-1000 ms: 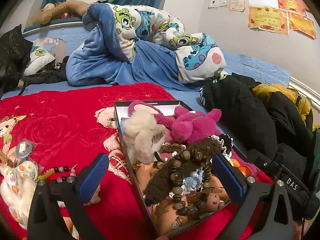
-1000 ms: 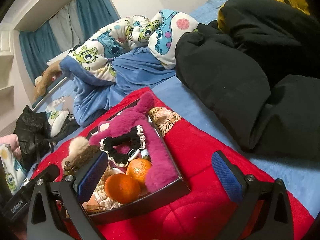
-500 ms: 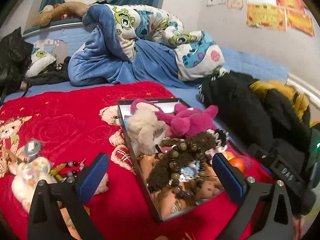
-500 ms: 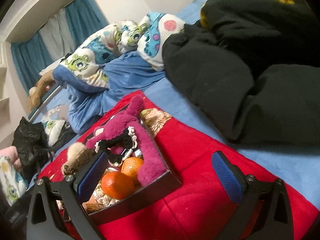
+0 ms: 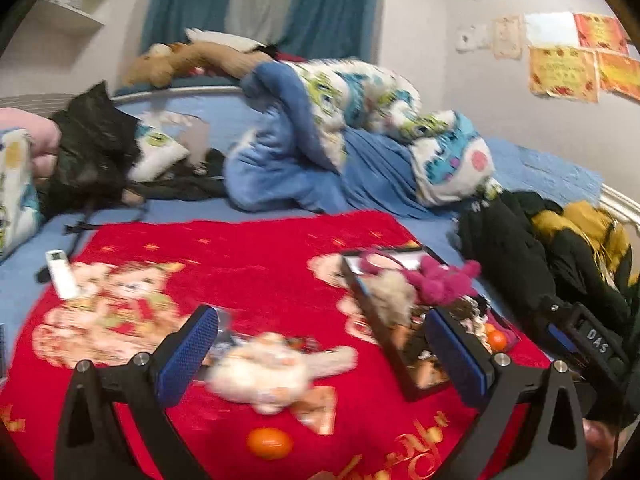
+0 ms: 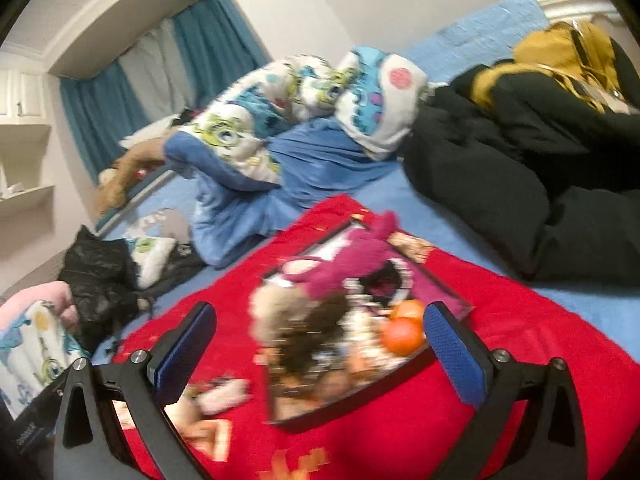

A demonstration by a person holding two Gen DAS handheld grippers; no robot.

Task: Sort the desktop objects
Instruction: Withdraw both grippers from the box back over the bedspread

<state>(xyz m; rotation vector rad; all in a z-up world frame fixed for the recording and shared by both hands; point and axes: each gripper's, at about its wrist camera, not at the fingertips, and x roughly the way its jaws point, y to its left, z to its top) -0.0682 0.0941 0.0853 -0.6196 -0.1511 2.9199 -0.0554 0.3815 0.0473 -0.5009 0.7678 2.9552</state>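
Red blanket [image 5: 256, 256] on a cluttered bed. Left gripper [image 5: 320, 354] wide open, empty, white plush toy [image 5: 272, 368] between its fingers; right gripper [image 6: 318, 350] likewise open, empty, above the full tray [image 6: 448, 292]. Best lowered squarely over the plush body before closing.

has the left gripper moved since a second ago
Yes. The left gripper has pulled back and swung left: the black tray, earlier between its fingers, now sits by its right finger, with a white plush toy between them.

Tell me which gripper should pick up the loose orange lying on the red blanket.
Left. The loose orange lies just below the open left gripper, outside the tray. The right gripper, also open, faces the tray, and its view does not show that orange.
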